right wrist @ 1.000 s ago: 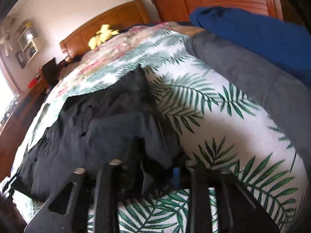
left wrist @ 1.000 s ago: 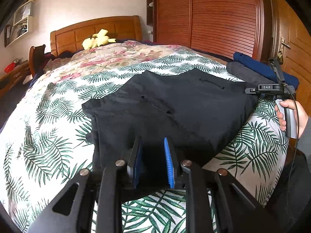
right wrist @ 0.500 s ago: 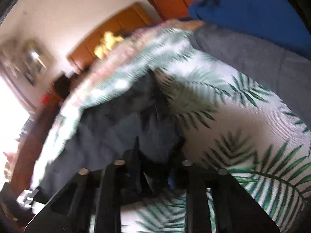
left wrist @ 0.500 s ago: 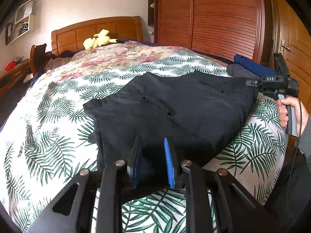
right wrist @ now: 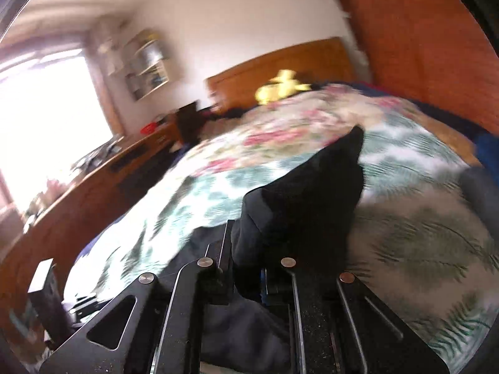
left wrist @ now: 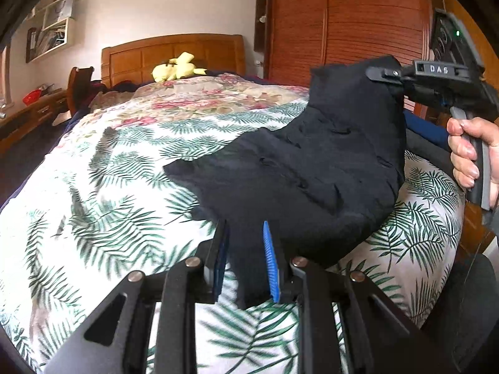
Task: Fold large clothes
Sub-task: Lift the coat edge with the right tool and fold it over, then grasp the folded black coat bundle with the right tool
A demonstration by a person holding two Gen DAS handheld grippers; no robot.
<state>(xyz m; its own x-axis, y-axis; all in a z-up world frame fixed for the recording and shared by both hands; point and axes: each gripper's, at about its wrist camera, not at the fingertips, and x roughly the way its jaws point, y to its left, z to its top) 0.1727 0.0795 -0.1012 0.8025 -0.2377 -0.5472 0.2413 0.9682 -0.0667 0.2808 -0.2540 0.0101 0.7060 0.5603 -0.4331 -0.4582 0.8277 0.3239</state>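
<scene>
A black garment [left wrist: 312, 171] lies on the palm-print bedspread [left wrist: 124, 187], its near edge and right corner raised. My left gripper [left wrist: 244, 227] is shut on the near hem, and the cloth hangs between its blue pads [left wrist: 269, 249]. In the left wrist view, my right gripper [left wrist: 383, 73], held by a hand [left wrist: 467, 152], holds the far right corner high above the bed. In the blurred right wrist view, the right gripper [right wrist: 246, 249] has its jaws closing tight on bunched black garment [right wrist: 312, 187].
A yellow plush toy [left wrist: 177, 68] sits by the wooden headboard [left wrist: 174, 50]. Folded blue and grey clothes [left wrist: 418, 124] lie at the bed's right edge, partly behind the lifted cloth. A wooden wardrobe [left wrist: 343, 15] stands behind, and a low desk [right wrist: 93, 187] runs along the left.
The right gripper closed on the garment's right corner and lifted it up off the bed. The left gripper moved a little with the hem still in it, and the cloth bunched.
</scene>
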